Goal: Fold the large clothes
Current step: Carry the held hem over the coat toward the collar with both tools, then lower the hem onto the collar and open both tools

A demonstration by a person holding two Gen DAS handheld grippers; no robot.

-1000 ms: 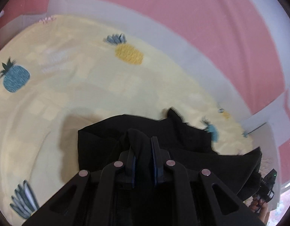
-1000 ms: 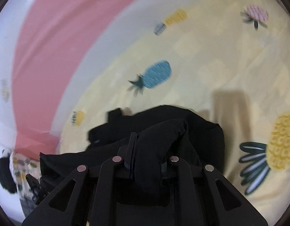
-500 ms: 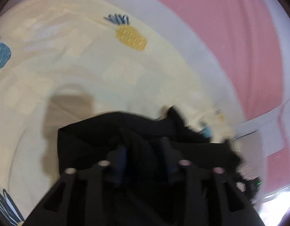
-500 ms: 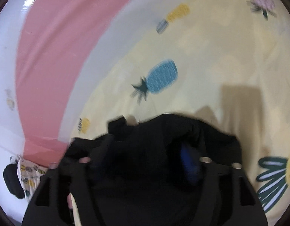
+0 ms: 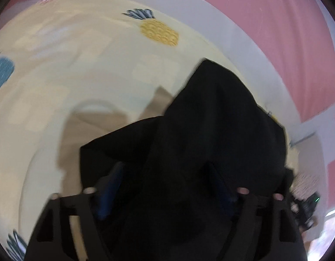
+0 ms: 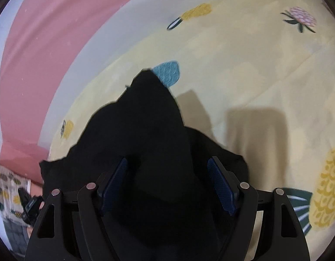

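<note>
A black garment (image 5: 211, 130) lies bunched on a pale yellow bedsheet with pineapple prints (image 5: 80, 65). My left gripper (image 5: 165, 180) is open, its blue-padded jaws spread wide, with the black cloth draped loosely between and over them. The same garment (image 6: 145, 130) fills the lower middle of the right wrist view. My right gripper (image 6: 167, 180) is open too, its blue pads (image 6: 220, 187) apart on either side of a fold of the cloth. The view is blurred on the left side.
A pink wall or headboard (image 5: 276, 32) with a grey-white band runs along the far edge of the bed. The other gripper (image 5: 306, 208) shows at the lower right of the left view. The sheet (image 6: 254, 65) stretches wide beyond the garment.
Both grippers were shut on the black cloth one second ago and have opened wide. The cloth has dropped and now rises in a peak in front of each gripper.
</note>
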